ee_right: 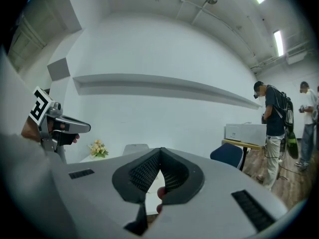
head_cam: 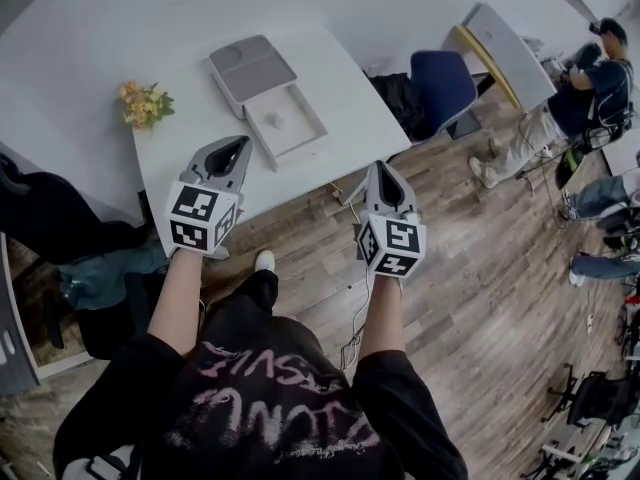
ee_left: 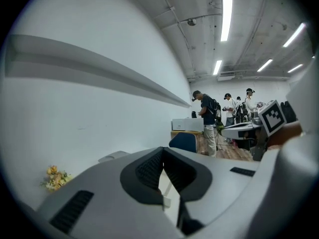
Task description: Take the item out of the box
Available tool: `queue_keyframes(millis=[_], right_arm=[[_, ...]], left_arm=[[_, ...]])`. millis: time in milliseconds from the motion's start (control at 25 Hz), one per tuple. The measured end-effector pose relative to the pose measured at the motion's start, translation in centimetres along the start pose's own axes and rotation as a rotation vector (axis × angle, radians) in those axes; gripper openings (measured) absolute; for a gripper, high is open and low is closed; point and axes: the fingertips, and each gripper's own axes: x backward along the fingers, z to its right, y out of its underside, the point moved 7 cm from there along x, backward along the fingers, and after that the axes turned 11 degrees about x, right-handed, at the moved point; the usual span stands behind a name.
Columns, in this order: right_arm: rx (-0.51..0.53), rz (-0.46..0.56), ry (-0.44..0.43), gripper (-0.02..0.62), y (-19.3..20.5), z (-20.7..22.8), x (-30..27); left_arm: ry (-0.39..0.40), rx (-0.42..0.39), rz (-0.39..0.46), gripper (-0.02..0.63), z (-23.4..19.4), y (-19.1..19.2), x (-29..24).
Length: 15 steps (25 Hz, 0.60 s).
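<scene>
The open white box tray (head_cam: 300,138) lies on the white table (head_cam: 190,148), with a small pale item (head_cam: 273,121) resting inside it. Its grey lid (head_cam: 250,68) lies just behind the tray. My left gripper (head_cam: 241,146) hovers over the table's front part, just left of the tray, jaws shut and empty (ee_left: 163,151). My right gripper (head_cam: 382,168) hangs off the table's right front corner above the floor, also shut with nothing between its pads (ee_right: 159,151). Neither gripper touches the box.
A small bunch of yellow flowers (head_cam: 143,103) sits at the table's left. A blue chair (head_cam: 442,86) and a black bag (head_cam: 402,96) stand right of the table. People (head_cam: 590,78) stand further right by another desk (head_cam: 500,48). A cable (head_cam: 358,308) trails on the wooden floor.
</scene>
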Motion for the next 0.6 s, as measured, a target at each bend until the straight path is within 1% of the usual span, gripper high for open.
queue_keyframes(millis=[360,600], right_arm=[[0.005,-0.012,0.023,0.009,-1.2,2.7,-6.4],[0.006,-0.029,0.025,0.011,-1.5,3.5,-11.2]], left_arm=[[0.015,0.029,-0.025,0.002,-4.0,-1.0,-7.1],[0.041,0.018,-0.052,0.002,-6.5,-1.5,-11.3]])
